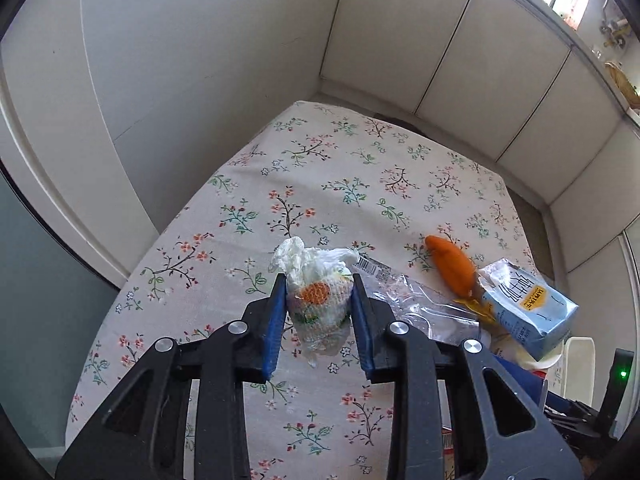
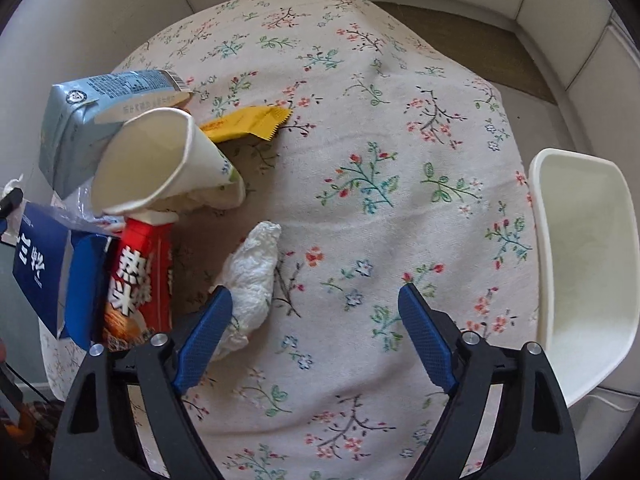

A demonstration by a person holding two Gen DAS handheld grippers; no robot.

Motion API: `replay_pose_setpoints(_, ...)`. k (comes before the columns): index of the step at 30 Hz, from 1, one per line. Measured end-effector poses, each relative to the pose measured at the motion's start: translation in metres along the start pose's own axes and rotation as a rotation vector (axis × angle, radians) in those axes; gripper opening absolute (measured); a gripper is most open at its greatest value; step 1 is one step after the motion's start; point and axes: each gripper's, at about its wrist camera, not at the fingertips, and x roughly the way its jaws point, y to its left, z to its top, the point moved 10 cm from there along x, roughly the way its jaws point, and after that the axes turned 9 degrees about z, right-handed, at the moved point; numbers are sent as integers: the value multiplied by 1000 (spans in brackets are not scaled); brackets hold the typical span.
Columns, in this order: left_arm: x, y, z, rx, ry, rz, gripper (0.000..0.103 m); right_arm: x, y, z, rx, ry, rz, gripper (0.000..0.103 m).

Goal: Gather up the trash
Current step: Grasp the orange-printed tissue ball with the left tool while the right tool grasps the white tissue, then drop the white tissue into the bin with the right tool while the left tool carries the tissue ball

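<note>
Trash is scattered over a floral tablecloth (image 2: 360, 128). A crumpled paper wad (image 1: 316, 300), white with an orange and green print, is clamped between the blue pads (image 1: 274, 320) of the left gripper (image 1: 319, 312) and is held clear above the cloth. The right gripper (image 2: 316, 340) is seen with its jaws wide apart, nothing pressed between them; a second crumpled white tissue (image 2: 252, 280) lies on the cloth, just beside its left finger.

Relative to that tissue, a white paper cup (image 2: 160, 160) lies tipped on its side just beyond, with a pale blue carton (image 2: 92, 120) behind the cup and a yellow wrapper (image 2: 248, 122) with a serrated edge past the cup's base. A red snack pack (image 2: 140, 280) printed with large white Chinese characters and a dark blue box (image 2: 40, 268) with white characters are found to the tissue's left. A white bin (image 2: 584, 248) stands well apart on the far side, off the cloth's edge; the cloth between tissue and bin is bare.

In the left wrist view an orange carrot-shaped thing (image 1: 452, 268) and a clear plastic wrapper (image 1: 404, 296) carrying a barcode are seen beside the carton (image 1: 528, 312), whose yellow label cannot be read. Pale cabinet panels (image 1: 460, 60) close off the cloth's far edge.
</note>
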Motion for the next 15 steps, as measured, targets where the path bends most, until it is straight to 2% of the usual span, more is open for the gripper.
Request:
replay_pose_setpoints(9, 8, -4, 3, -19, 13, -42, 30, 10, 22, -8, -9, 37, 52, 82)
replay_pose_setpoints(13, 8, -6, 3, -19, 8, -44, 30, 22, 23, -10, -25, 56, 35, 63)
replay_pose_setpoints(14, 7, -5, 3, -23, 6, -45, 30, 20, 25, -8, -44, 38, 25, 51)
replay_pose_setpoints(15, 7, -5, 4, -26, 3, -46, 30, 21, 30, -8, -56, 45, 51, 43)
